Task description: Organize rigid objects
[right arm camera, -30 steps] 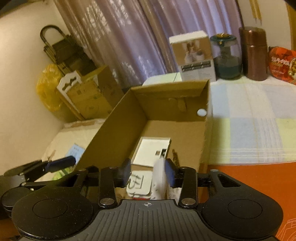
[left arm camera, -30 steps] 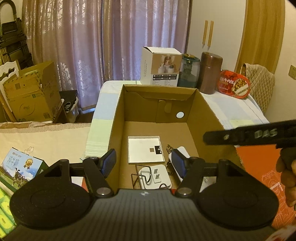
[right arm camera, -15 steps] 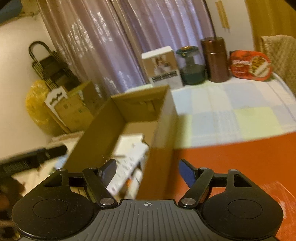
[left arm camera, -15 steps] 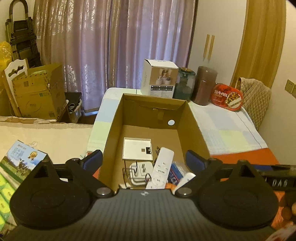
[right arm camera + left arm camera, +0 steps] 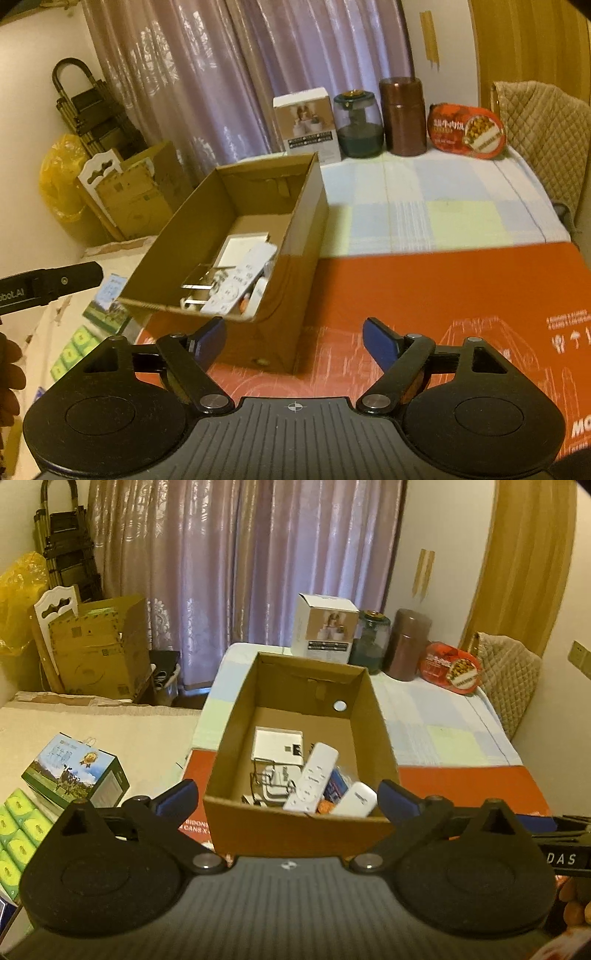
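Blue-padded and black-armed, the left gripper [image 5: 286, 799] has just been opening and now stands spread wide with nothing gripped; its fingers straddle the near end of the open brown cardboard box [image 5: 236, 734] without touching it. The right gripper [image 5: 293, 338], also just opening, is parted and empty above the flat orange-red printed carton sheet [image 5: 461, 291] on which the box stands, just right of the box's near corner.

Inside the box lie a long white remote control [image 5: 312, 777], a small white oblong device [image 5: 356, 799] at the near right corner, a white plug adapter in a thin wire stand [image 5: 275, 777], and a flat white square box [image 5: 277, 747] farther back. Beyond, on the pale checked cloth [image 5: 424, 210], stand a white product carton [image 5: 327, 627], a green glass jar [image 5: 370, 642], a brown cylindrical canister [image 5: 410, 644] and a red oval food tin [image 5: 452, 666].
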